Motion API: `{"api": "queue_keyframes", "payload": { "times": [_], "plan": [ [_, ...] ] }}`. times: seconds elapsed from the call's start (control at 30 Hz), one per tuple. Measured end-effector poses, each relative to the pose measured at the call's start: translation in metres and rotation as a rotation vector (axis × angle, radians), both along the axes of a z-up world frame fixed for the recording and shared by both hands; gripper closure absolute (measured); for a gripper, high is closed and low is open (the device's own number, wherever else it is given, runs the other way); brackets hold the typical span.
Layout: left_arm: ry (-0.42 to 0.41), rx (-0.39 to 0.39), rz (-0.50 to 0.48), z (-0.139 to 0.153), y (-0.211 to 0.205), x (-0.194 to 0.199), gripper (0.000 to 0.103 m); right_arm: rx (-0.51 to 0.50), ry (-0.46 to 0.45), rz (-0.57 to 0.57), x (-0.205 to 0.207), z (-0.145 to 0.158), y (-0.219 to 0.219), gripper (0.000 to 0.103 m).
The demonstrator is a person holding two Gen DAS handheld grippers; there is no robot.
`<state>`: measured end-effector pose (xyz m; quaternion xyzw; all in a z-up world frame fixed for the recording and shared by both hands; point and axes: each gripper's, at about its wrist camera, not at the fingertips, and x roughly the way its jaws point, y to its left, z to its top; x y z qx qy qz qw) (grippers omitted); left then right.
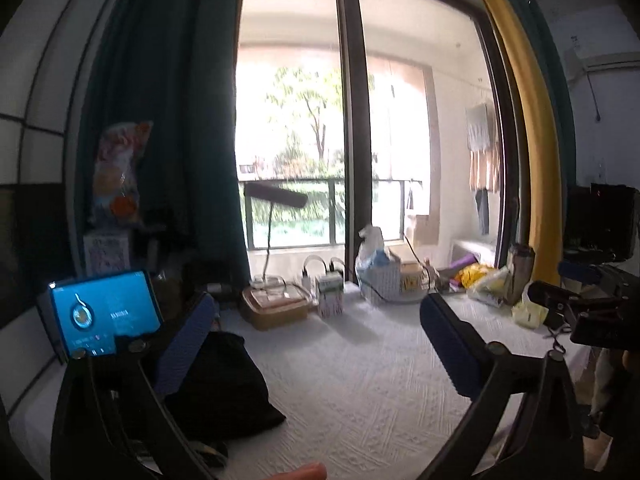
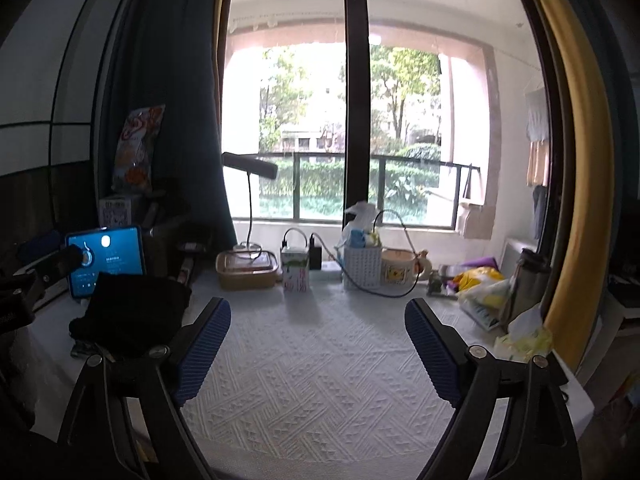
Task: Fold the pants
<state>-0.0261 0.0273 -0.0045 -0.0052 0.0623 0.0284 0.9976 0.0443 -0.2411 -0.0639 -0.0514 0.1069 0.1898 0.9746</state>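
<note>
The black pants (image 1: 224,384) lie folded in a compact pile at the left side of the white textured table cover (image 1: 360,392); they also show in the right wrist view (image 2: 132,316). My left gripper (image 1: 316,344) is open and empty, its left finger just right of the pile. My right gripper (image 2: 318,344) is open and empty over the cover's middle, to the right of the pants. The right gripper's body shows at the far right of the left wrist view (image 1: 592,304).
A lit tablet (image 2: 106,260) stands behind the pants. Along the window edge stand a lidded food box (image 2: 246,268), a carton (image 2: 295,272), a white basket (image 2: 362,266), a mug (image 2: 400,268), plastic bags (image 2: 484,288) and a desk lamp (image 2: 250,168).
</note>
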Motion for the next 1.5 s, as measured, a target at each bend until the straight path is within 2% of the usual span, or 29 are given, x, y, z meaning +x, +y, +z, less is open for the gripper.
{"api": "queue_keyframes", "payload": {
  "times": [0.13, 0.37, 0.53, 0.7, 0.9, 1.5],
  "plan": [
    [-0.042, 0.024, 0.035, 0.005, 0.002, -0.01, 0.001, -0.01, -0.026, -0.01, -0.012, 0.009, 0.0, 0.0],
    [-0.061, -0.019, 0.066, 0.006, 0.02, -0.019, 0.001, 0.001, -0.063, -0.065, -0.024, 0.021, 0.0, 0.0],
    [-0.043, 0.039, 0.16, 0.002, 0.024, -0.018, 0.001, 0.004, -0.067, -0.093, -0.025, 0.02, 0.005, 0.0],
    [-0.029, 0.021, 0.141, -0.002, 0.03, -0.018, 0.001, 0.043, -0.052, -0.086, -0.023, 0.017, 0.01, 0.0],
    [-0.015, 0.019, 0.123, -0.005, 0.031, -0.018, 0.001, 0.021, -0.036, -0.066, -0.021, 0.014, 0.019, 0.0],
    [-0.016, 0.021, 0.15, -0.004, 0.033, -0.021, 0.001, 0.021, -0.032, -0.076, -0.02, 0.011, 0.018, 0.0]
  ]
}}
